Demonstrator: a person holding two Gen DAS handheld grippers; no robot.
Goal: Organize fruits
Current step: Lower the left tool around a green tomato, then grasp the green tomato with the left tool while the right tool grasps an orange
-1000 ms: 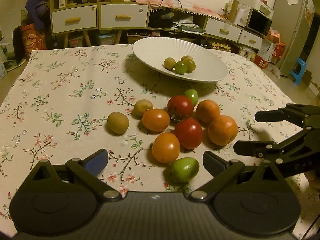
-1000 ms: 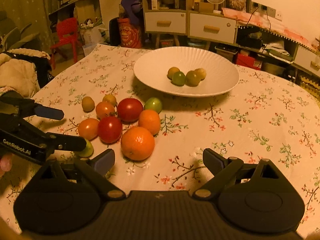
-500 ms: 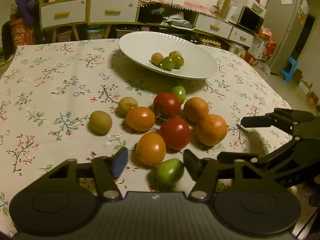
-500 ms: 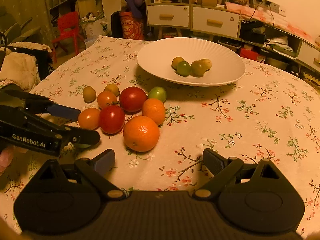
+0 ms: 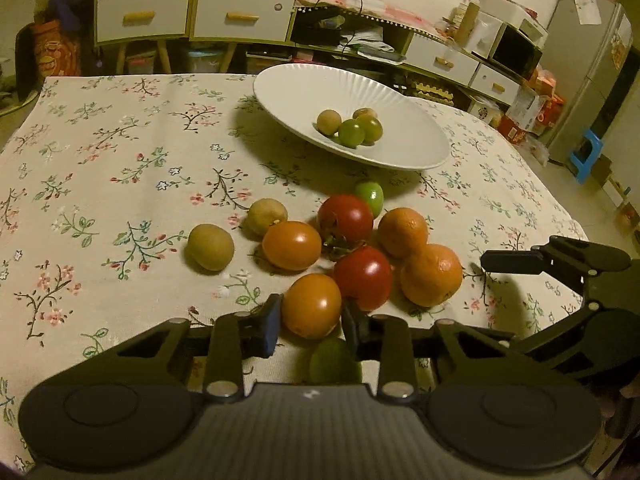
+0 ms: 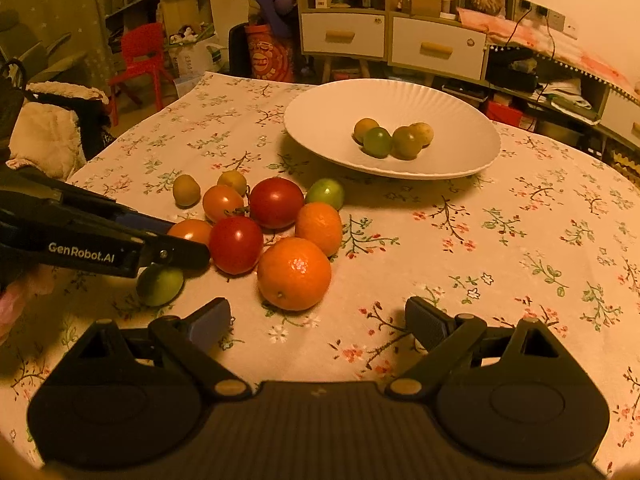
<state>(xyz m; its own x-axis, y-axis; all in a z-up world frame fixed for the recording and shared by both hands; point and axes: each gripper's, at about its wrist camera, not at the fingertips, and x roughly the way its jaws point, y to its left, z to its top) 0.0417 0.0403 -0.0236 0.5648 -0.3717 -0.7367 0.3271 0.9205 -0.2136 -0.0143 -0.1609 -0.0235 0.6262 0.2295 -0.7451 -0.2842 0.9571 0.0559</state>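
Note:
A pile of fruit lies on the flowered tablecloth: red tomatoes (image 5: 362, 276), orange tomatoes, two oranges (image 5: 430, 274), small brown fruits (image 5: 211, 246) and green ones. My left gripper (image 5: 310, 320) has its fingers closed against the sides of the nearest orange tomato (image 5: 311, 305), which rests on the cloth; it shows in the right wrist view (image 6: 191, 232). A green fruit (image 5: 334, 362) lies under the gripper. My right gripper (image 6: 318, 320) is open and empty just in front of the big orange (image 6: 294, 273). The white plate (image 5: 296, 92) holds several small fruits (image 5: 352, 133).
The plate (image 6: 400, 96) stands at the far side of the table. White drawers (image 5: 240, 20) and cluttered shelves stand behind. A red chair (image 6: 138, 56) and a padded seat (image 6: 44, 132) stand left of the table. A fridge (image 5: 580, 60) is at far right.
My left gripper moved forward over the green fruit and its fingers closed in around the nearest orange tomato. My right gripper stayed open and crept slightly closer to the fruit pile.

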